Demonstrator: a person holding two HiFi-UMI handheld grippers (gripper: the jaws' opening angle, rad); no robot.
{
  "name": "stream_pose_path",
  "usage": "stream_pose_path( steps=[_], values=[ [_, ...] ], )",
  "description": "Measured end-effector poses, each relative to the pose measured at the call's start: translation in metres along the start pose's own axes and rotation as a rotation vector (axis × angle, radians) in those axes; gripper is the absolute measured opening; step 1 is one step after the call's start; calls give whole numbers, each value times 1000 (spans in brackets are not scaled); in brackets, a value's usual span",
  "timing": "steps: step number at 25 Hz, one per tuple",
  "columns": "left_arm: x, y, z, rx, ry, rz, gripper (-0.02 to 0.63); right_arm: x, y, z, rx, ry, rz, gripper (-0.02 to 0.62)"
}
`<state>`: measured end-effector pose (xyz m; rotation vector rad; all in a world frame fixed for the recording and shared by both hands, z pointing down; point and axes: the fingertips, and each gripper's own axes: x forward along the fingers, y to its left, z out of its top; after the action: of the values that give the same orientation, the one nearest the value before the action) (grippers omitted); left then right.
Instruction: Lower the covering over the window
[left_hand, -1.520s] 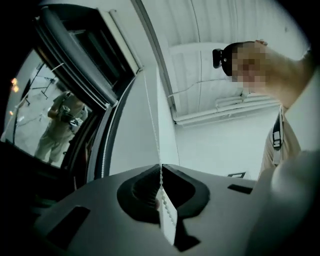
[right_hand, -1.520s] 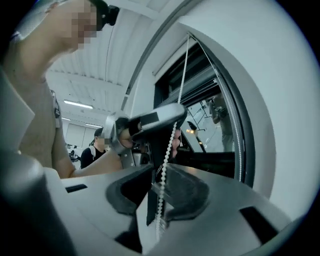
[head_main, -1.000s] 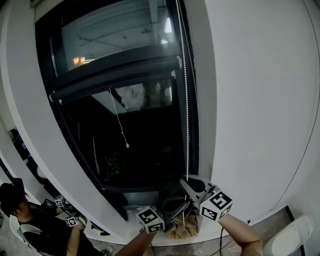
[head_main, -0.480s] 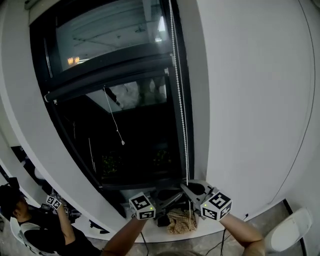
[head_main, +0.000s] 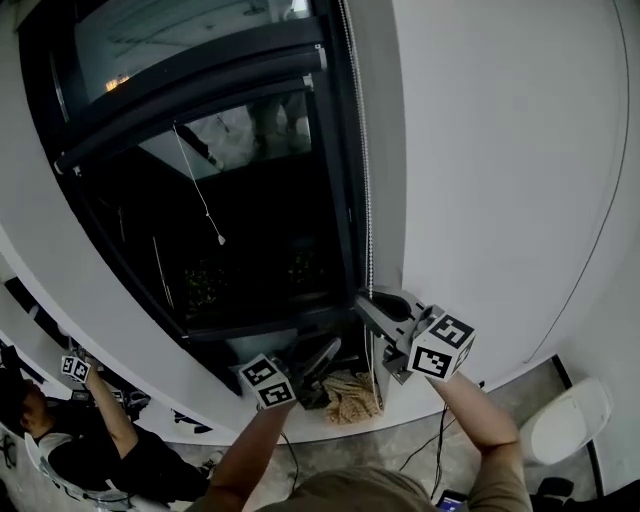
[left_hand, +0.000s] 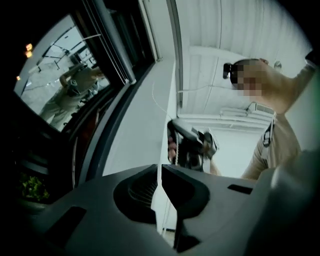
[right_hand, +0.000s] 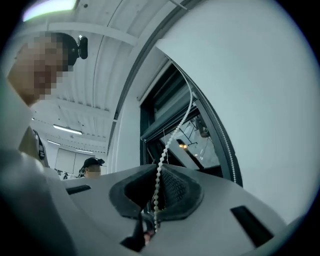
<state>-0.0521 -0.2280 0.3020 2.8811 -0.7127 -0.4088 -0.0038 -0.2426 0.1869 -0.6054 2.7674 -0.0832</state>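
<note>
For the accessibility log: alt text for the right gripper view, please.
The right gripper, jaws just opening, has a white bead chain running between them up toward a dark window beside a white wall. A person in a cap shows far behind at left.

Head camera: worn on the head, set well back, facing the window (head_main: 250, 230) and the white wall (head_main: 500, 150) beside it. The left gripper (head_main: 328, 352) and right gripper (head_main: 368, 303) enter at the lower edge.

Left gripper camera: sits close behind its own jaws, aimed upward along the wall, and takes in the right gripper (left_hand: 190, 145).

Right gripper camera: equally close, aimed up at the window top.

All three views share the window. The head view and right gripper view share the bead chain (head_main: 365, 180).
</note>
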Motion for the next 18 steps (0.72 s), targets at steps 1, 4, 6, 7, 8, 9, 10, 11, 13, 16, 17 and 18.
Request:
stream_pose_path(
  steps=[1, 4, 6, 7, 8, 9, 10, 11, 13, 16, 17, 18],
  values=[
    [-1, 5, 21, -14, -47, 3, 18, -1, -1, -4, -14, 7, -20, 12],
    [15, -2, 90, -34, -118, -64, 119, -6, 2, -22, -132, 57, -80, 8],
    [40, -22, 123, -23, -80, -135, 194, -6, 8, -31, -197, 88, -89, 6],
    [54, -32, 133, -3, -44, -155, 201, -6, 11, -34, -214, 96, -86, 6],
    [67, -41, 138, 29, -7, -165, 201, -5, 13, -35, -222, 100, -81, 5],
    [77, -48, 141, 66, 24, -165, 201, -4, 15, -36, -225, 104, -77, 5],
    [85, -52, 141, 101, 43, -156, 199, -3, 17, -36, -224, 110, -74, 5],
    [89, -53, 140, 129, 48, -136, 199, -3, 18, -37, -220, 116, -73, 5],
    [90, -49, 138, 167, 22, -75, 25, -5, 20, -38, -209, 119, -70, 3],
    [82, -40, 134, 197, -27, -17, 18, -17, 24, -31, -232, 80, -42, 5],
    [78, -39, 130, 203, -31, -4, 18, -24, 27, -24, -233, 55, -24, 10],
    [74, -38, 124, 207, -26, 8, 17, -32, 28, -15, -217, 24, -10, 107]
  ],
)
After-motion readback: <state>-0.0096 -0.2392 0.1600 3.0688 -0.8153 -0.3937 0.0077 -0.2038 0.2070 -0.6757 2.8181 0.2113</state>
